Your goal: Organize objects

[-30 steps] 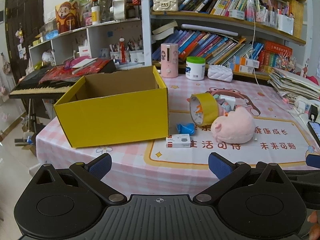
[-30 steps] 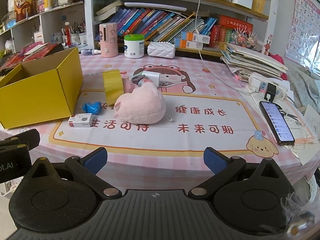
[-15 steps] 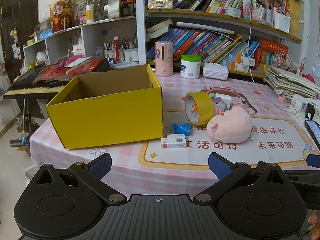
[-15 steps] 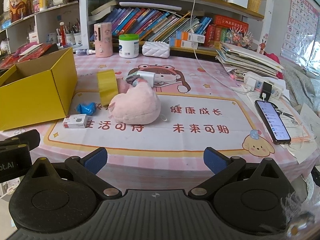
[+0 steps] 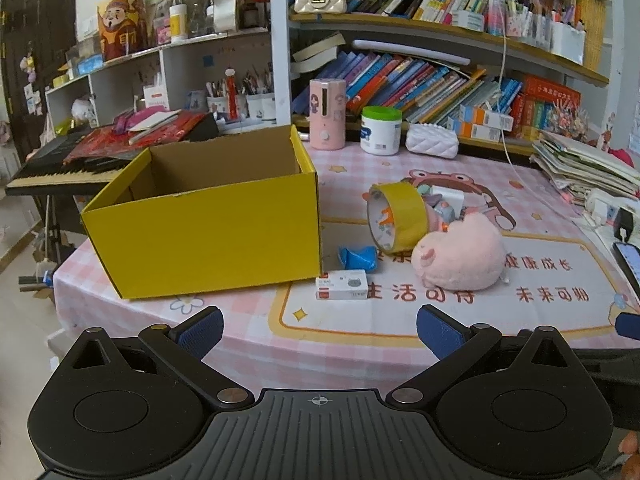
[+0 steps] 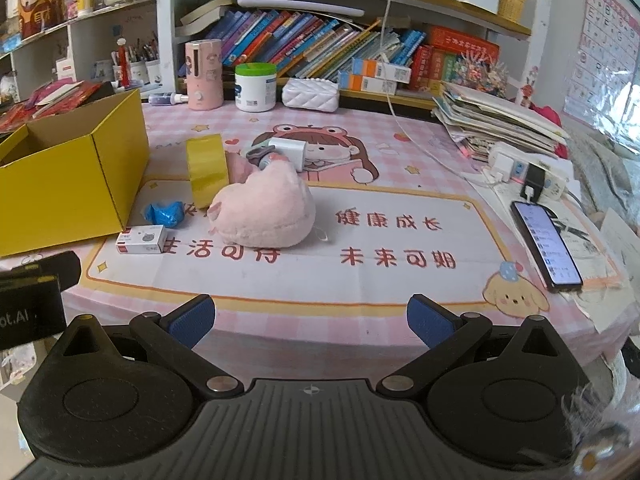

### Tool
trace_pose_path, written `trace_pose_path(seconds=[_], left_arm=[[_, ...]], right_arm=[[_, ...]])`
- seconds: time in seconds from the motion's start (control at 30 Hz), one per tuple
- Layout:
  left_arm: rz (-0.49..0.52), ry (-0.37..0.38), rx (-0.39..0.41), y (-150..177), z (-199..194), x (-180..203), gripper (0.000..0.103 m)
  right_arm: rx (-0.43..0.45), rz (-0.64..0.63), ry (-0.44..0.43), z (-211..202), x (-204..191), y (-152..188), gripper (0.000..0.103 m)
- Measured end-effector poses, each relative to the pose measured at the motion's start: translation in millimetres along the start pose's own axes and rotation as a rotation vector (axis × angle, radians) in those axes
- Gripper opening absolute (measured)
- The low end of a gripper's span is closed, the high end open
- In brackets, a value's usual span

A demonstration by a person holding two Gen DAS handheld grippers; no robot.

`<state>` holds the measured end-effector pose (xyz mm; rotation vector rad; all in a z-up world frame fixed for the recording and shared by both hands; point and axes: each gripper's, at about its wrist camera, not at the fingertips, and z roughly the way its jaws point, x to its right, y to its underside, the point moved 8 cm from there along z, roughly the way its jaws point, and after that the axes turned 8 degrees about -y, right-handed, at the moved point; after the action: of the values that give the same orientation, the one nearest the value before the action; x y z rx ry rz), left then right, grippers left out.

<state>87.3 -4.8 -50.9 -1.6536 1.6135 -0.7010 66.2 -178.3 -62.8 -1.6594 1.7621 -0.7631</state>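
An open, empty yellow cardboard box [image 5: 208, 224] [image 6: 68, 176] stands at the table's left. To its right lie a small white carton [image 5: 341, 285] [image 6: 141, 239], a crumpled blue wrapper [image 5: 357, 258] [image 6: 165, 213], a yellow tape roll [image 5: 396, 216] [image 6: 206, 168], a pink plush toy [image 5: 460, 258] [image 6: 264, 216] and a white charger [image 6: 287, 152]. My left gripper [image 5: 319, 330] is open and empty, off the table's near edge. My right gripper [image 6: 310, 322] is open and empty, at the near edge in front of the plush.
A phone [image 6: 546, 250] on a cable and a power strip [image 6: 520, 170] lie at the right, beside a paper stack [image 6: 496, 124]. A pink dispenser [image 5: 327, 114], a white jar [image 5: 380, 130] and a quilted pouch [image 5: 432, 146] stand at the back before bookshelves. A keyboard [image 5: 60, 168] stands left of the table.
Both grippers have drawn back a little from the table, so the objects look slightly farther. Nothing on the table has moved and both grippers stay open.
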Motion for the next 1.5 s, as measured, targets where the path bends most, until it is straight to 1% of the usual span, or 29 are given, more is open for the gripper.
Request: trace_pose_path(seconds=[0.1, 0.2, 0.37, 0.5, 0.63, 0.7, 0.8, 0.93, 1.17, 1.4, 1.5], left_arm=[[-0.008, -0.018, -0.006, -3, 4, 3, 0.103], [-0.033, -0.026, -0.014, -7, 9, 3, 0.103], [-0.074, -0.059, -0.042, -10, 20, 3, 0.103], [-0.108, -0.088, -0.051, -13, 29, 4, 0.103], [-0.127, -0.110, -0.087, -14, 41, 9, 0.103], [-0.121, -0.127, -0.107, -14, 48, 13, 0.103], [-0.111, -0.111, -0.122, -15, 55, 24, 0.103], [-0.096, -0.099, -0.108, -20, 58, 35, 0.103], [-0.114, -0.110, -0.128, -22, 68, 39, 0.103], [-0.131, -0.133, -0.137, -26, 77, 40, 0.103], [-0.141, -0.156, -0.146, -27, 80, 40, 0.103]], right_arm=[[0.002, -0.025, -0.031, 6, 0, -6, 0.103], [-0.003, -0.041, -0.055, 15, 2, -15, 0.103], [-0.020, -0.062, -0.089, 35, 8, -30, 0.103], [-0.044, -0.079, -0.115, 53, 13, -41, 0.103], [-0.076, -0.101, -0.142, 74, 16, -46, 0.103], [-0.097, -0.089, -0.141, 83, 19, -46, 0.103], [-0.100, -0.066, -0.159, 91, 22, -48, 0.103], [-0.094, -0.060, -0.168, 95, 30, -49, 0.103], [-0.099, -0.006, -0.166, 103, 46, -53, 0.103], [-0.099, -0.049, -0.203, 111, 41, -62, 0.103], [-0.109, -0.071, -0.225, 119, 37, -65, 0.103]])
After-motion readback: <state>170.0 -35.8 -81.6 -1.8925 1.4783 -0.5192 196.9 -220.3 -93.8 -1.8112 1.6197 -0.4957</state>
